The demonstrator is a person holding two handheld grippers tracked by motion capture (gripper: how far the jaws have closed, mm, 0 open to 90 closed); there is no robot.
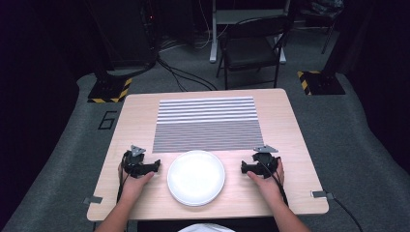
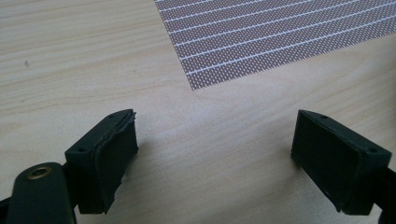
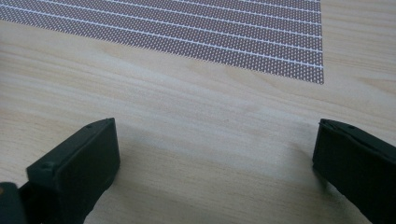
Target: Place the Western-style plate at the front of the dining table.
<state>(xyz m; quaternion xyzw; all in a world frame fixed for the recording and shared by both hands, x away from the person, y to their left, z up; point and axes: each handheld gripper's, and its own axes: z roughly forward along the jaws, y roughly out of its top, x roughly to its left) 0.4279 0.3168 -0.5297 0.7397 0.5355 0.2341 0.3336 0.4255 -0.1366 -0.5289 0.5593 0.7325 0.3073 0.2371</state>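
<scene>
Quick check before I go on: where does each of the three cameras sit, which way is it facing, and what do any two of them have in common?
High view: above the person's side, facing forward and down on the table, plate and striped mat; forearms, left gripper and right gripper show.
Left gripper view: rides the left gripper, low over bare wood; open jaws show.
Right gripper view: rides the right gripper, likewise; open jaws show.
Shared: both gripper views face the mat's near edge.

pale wood-grain tabletop [image 1: 290,145], smooth and matt; glossy white plate [image 1: 196,177]; matt striped woven-looking mat [image 1: 208,124]; matt black fingers [image 2: 109,154], seemingly rubber-padded.
</scene>
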